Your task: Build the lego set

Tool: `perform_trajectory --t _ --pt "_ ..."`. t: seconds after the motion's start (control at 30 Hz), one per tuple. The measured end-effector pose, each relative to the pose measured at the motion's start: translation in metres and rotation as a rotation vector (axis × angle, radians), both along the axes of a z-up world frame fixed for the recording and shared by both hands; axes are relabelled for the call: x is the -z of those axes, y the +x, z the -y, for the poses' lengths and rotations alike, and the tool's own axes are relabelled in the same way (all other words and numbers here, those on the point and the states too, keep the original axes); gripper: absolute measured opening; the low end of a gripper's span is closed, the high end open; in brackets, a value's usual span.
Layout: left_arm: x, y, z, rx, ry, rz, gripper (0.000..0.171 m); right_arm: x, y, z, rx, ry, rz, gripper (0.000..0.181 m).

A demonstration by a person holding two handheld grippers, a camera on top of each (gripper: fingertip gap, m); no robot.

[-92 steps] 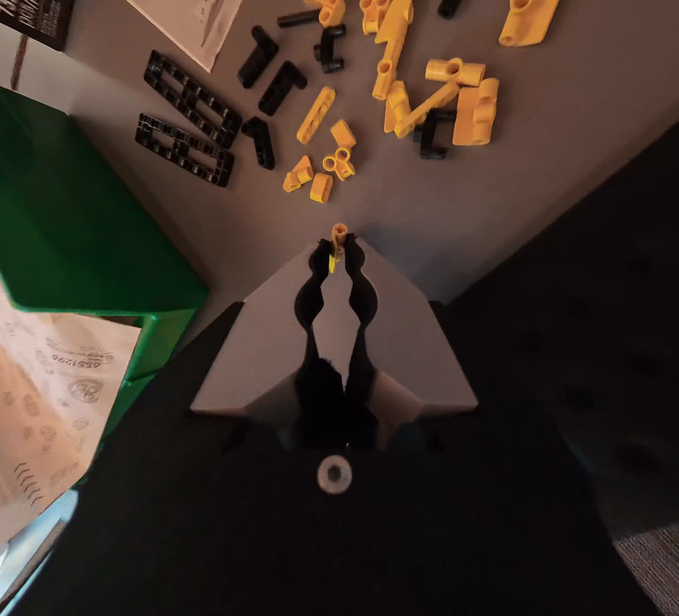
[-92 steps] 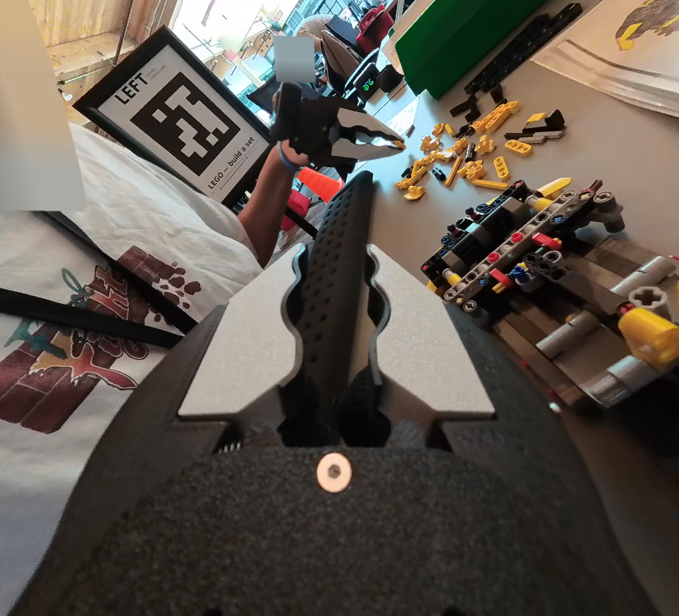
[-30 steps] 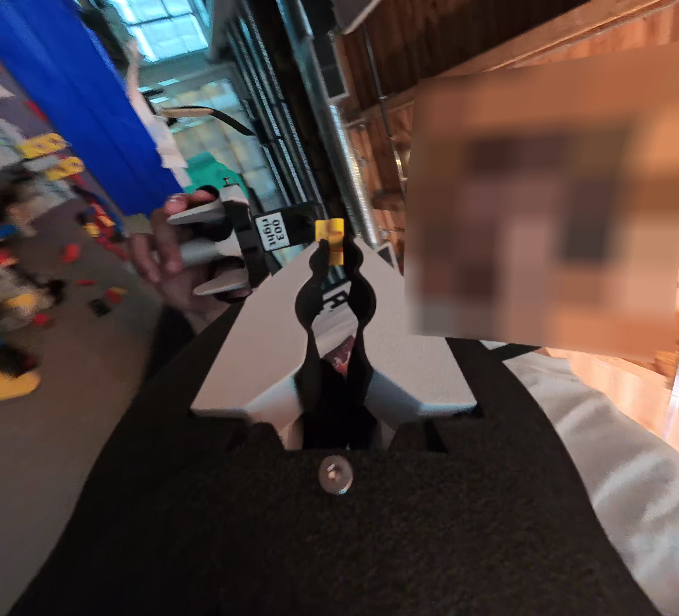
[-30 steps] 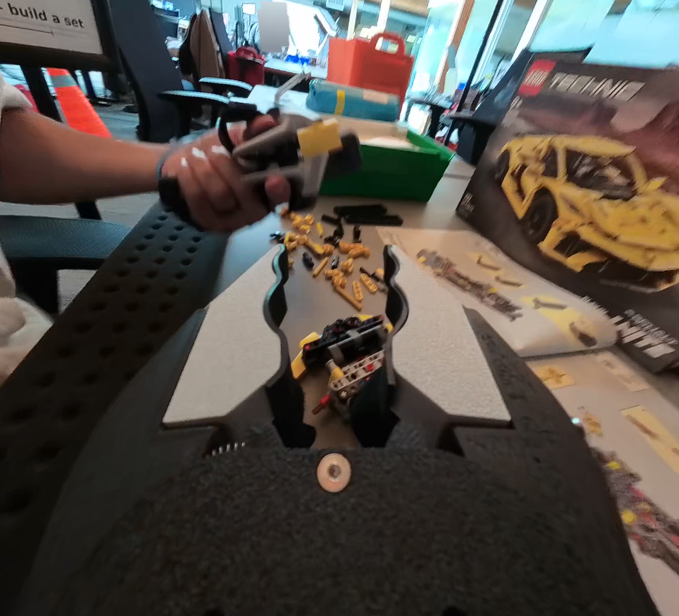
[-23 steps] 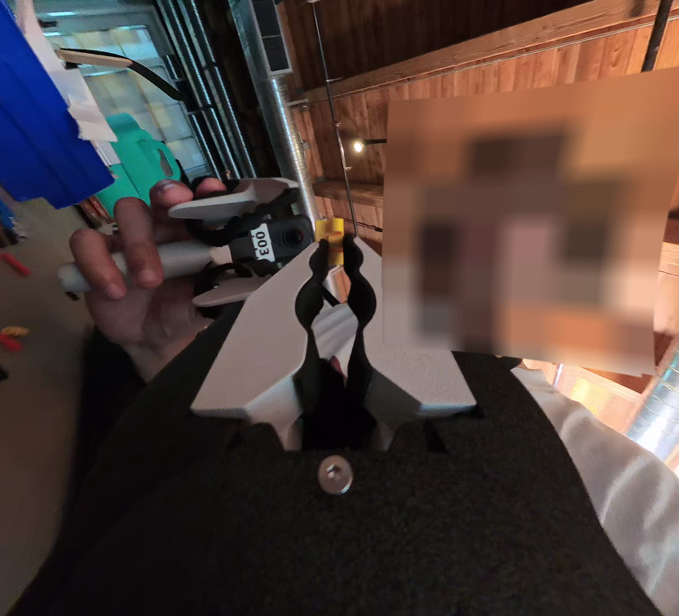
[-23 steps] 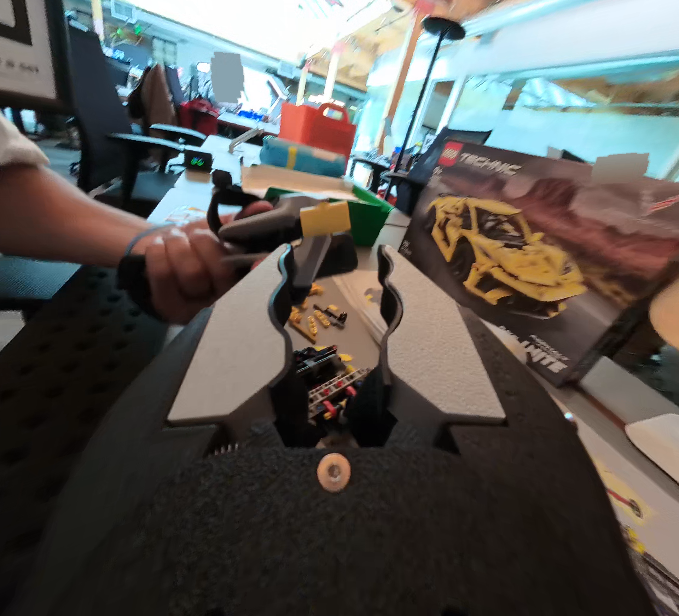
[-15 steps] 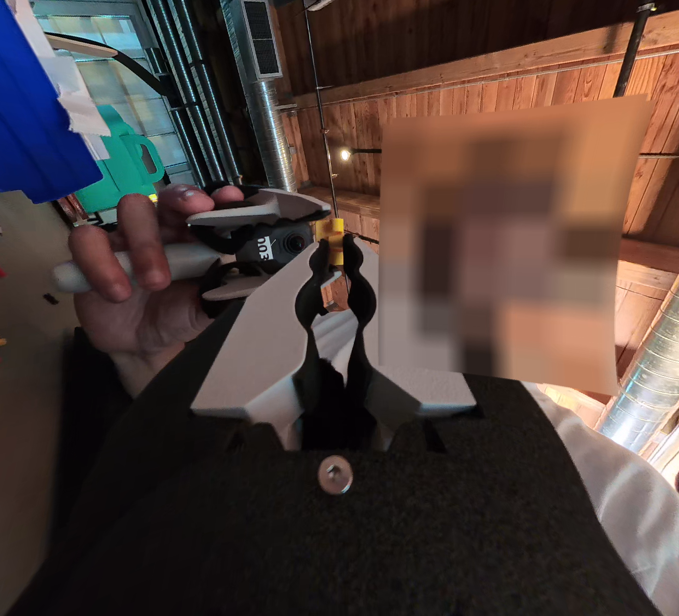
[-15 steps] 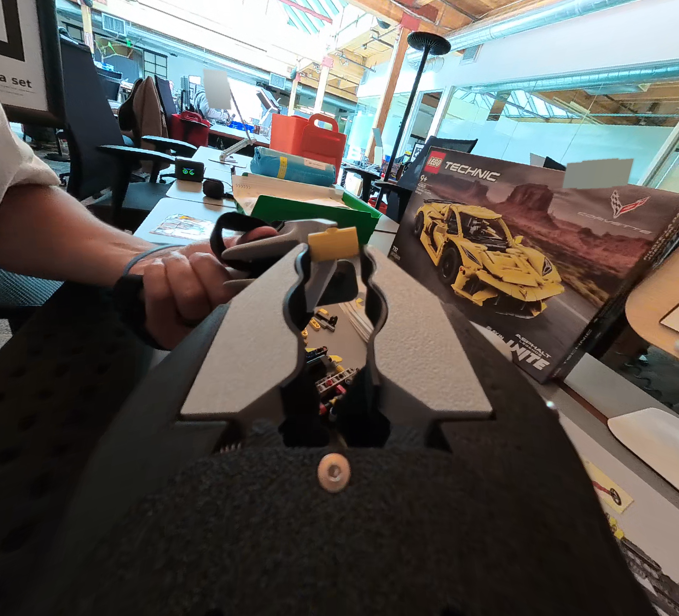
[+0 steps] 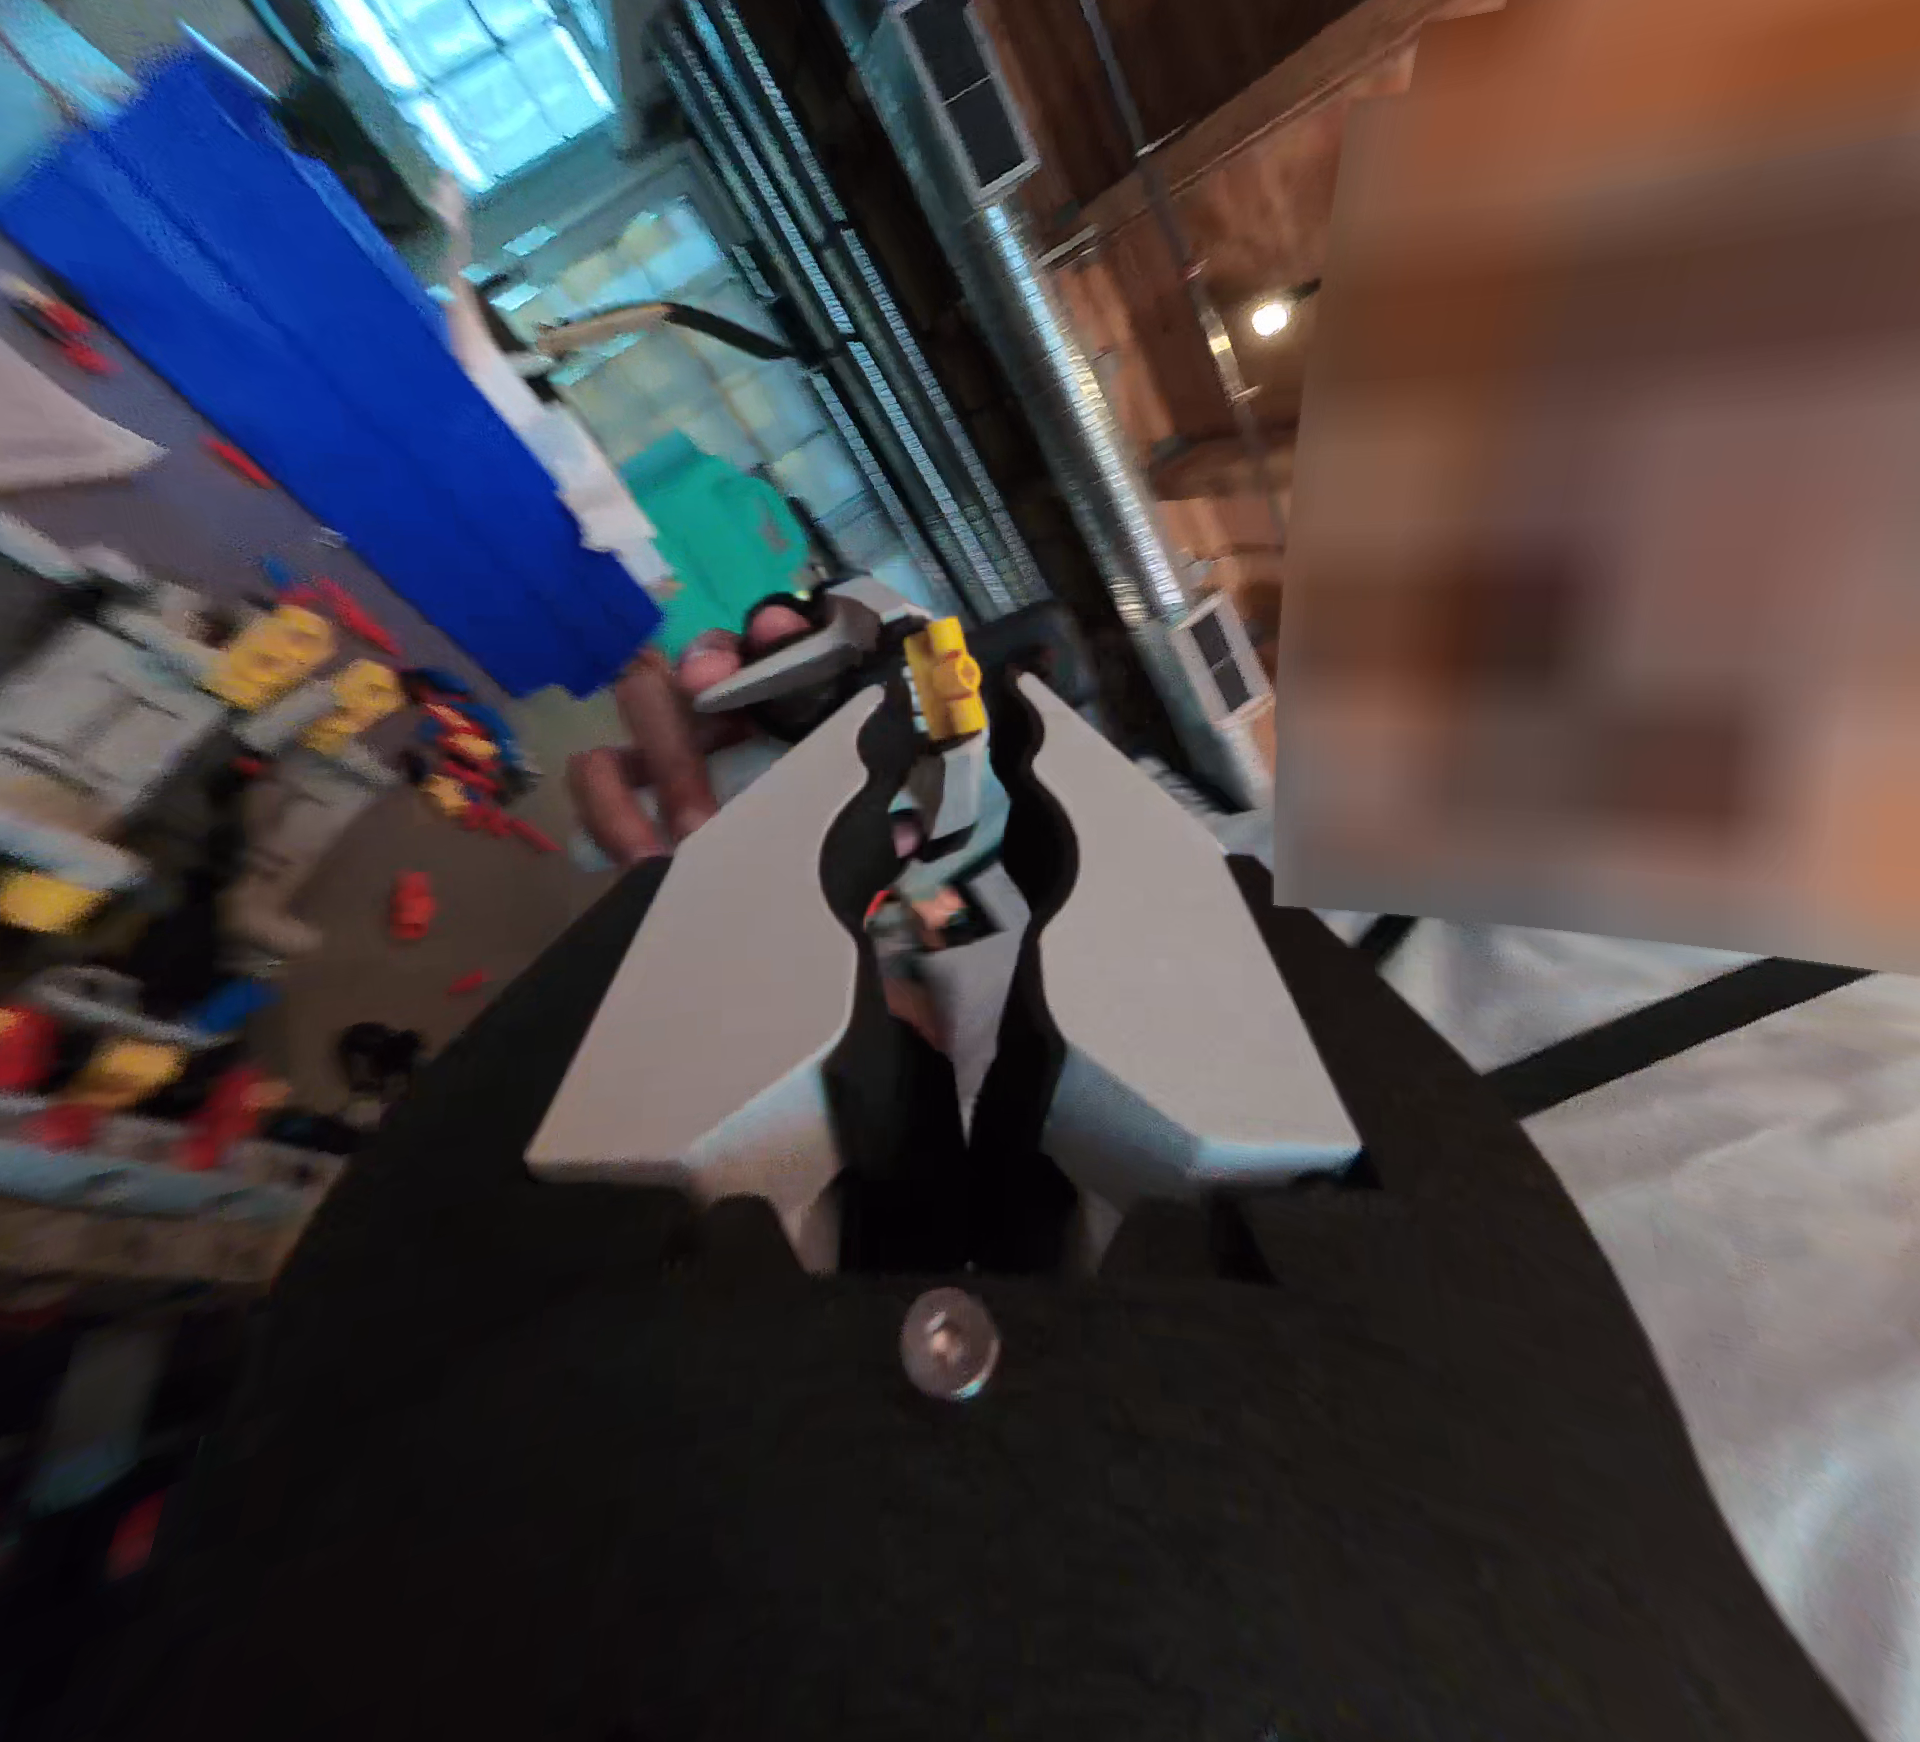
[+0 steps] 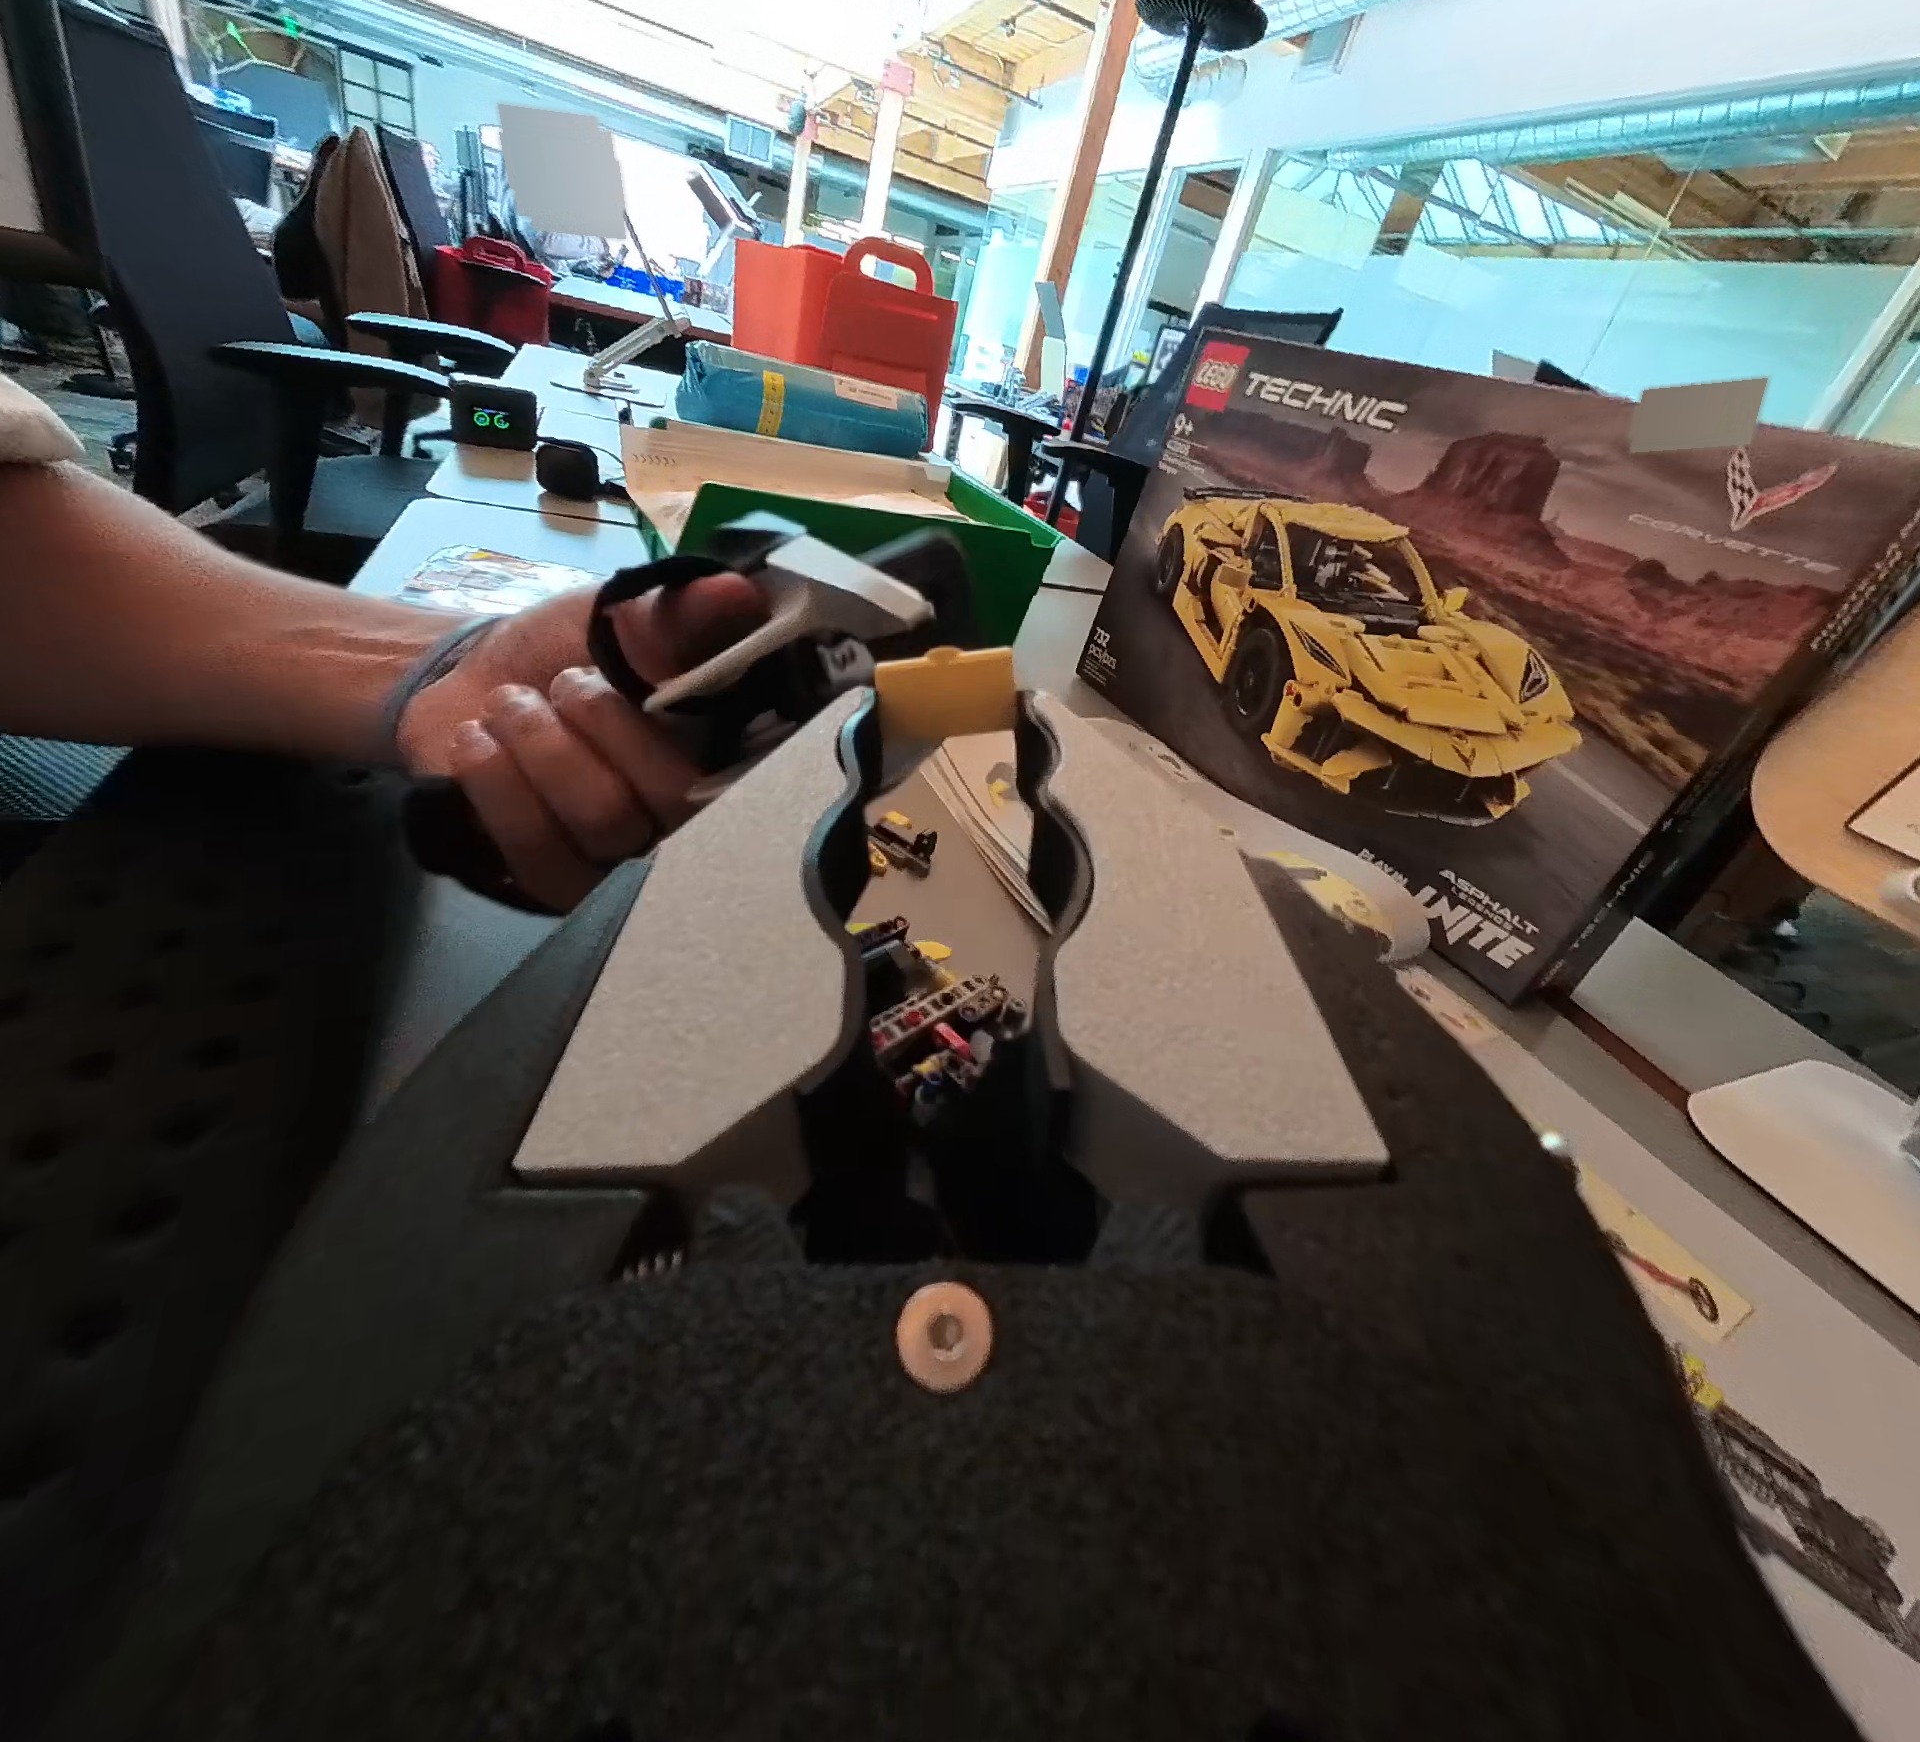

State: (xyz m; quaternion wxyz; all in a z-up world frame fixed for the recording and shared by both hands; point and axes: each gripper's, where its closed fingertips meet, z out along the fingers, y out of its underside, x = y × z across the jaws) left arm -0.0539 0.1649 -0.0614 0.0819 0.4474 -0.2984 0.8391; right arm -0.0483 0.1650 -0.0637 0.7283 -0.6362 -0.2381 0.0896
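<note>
Both grippers meet on one yellow Lego piece, above the table.

The right gripper (image 10: 945,721) has its tips pressed on the yellow piece (image 10: 943,691); the left gripper (image 9: 951,695) looks nearly closed beside it, its grip unclear. The printed set box (image 10: 1455,653) stands right, cut off; the partly built model (image 10: 940,1017) lies below.

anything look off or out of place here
Nothing looks damaged or spilled. The one odd thing: the small yellow piece sits in the tips of the right tool up in the air, while the left tool has opened around it, a mid-air handover. The half-built model and loose parts lie on the table.
</note>
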Motion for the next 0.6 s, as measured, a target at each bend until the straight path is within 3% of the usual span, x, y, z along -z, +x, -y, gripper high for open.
perform_trajectory --t 0.03,0.17,0.27,0.4,0.6 --pt "0.003 0.0 -0.01 -0.053 0.059 -0.006 0.011 0.003 0.004 -0.002 0.008 -0.015 -0.006 0.024" --pt "0.002 -0.002 -0.05 -0.253 0.168 -0.008 0.011 0.02 0.031 -0.013 0.098 -0.181 -0.105 0.024" --pt "0.004 -0.002 -0.061 -0.332 0.259 -0.018 0.011 0.032 0.041 -0.016 0.125 -0.312 -0.212 0.024" --pt "0.016 0.001 -0.078 -0.447 0.386 -0.079 0.011 0.042 0.051 -0.019 0.185 -0.38 -0.202 0.024" --pt "0.025 0.005 -0.082 -0.395 0.305 -0.122 0.011 0.042 0.053 -0.015 0.168 -0.403 -0.251 0.024"
